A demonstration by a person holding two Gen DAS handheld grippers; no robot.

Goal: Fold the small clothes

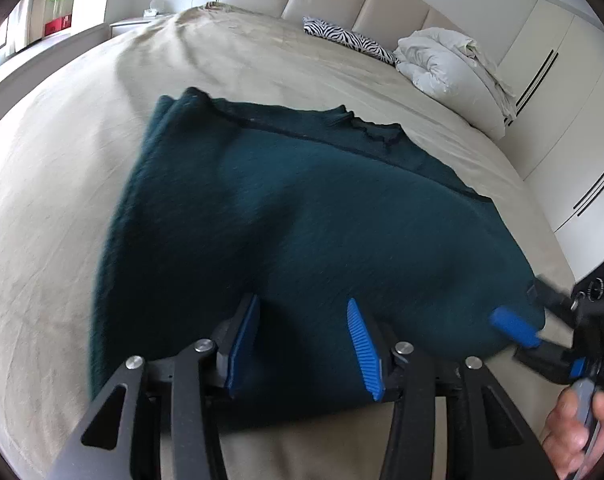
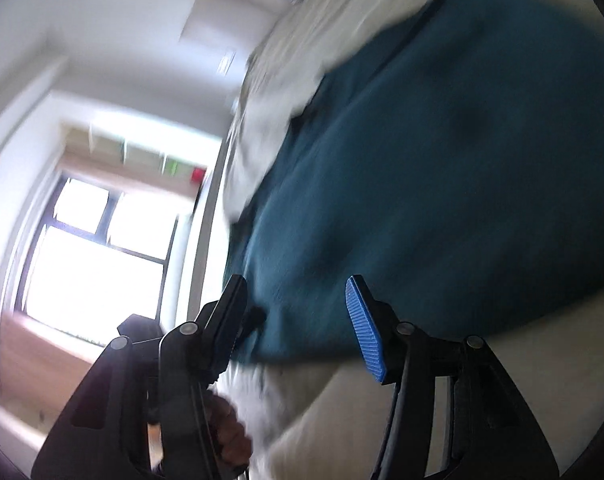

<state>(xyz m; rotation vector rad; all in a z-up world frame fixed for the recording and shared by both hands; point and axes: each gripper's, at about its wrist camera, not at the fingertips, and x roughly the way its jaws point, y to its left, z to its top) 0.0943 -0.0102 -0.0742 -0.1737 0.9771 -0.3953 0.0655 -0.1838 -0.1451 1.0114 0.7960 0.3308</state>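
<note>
The dark teal garment lies spread on the bed, reaching forward and to both sides of the left gripper. Its near edge passes between and beneath the two blue pads. The pads stand apart, and the cloth between them looks flat rather than pinched; the jaws are open, with no grip in evidence. The garment's far hem, a rough dark seam, runs across well ahead of the fingertips.

The right gripper is seen blurred in its own view. Its jaws are also apart, and the teal cloth fills the space ahead of and to the right of its fingers. The cloth's lower edge crosses between them. Whether the pads touch the cloth cannot be told from this view. In the left view, one blue pad of the right gripper lies against the garment's right-hand corner.

The surface is a beige bedspread, smooth around the garment. Beyond the fingertips are a padded headboard, a zebra-print cushion and a bundled white duvet. White cupboard doors stand to the right. A bright window lies left of the right gripper's fingers.

The left gripper points steeply down at the bed. A hand grips the right tool's handle at the lower right.
</note>
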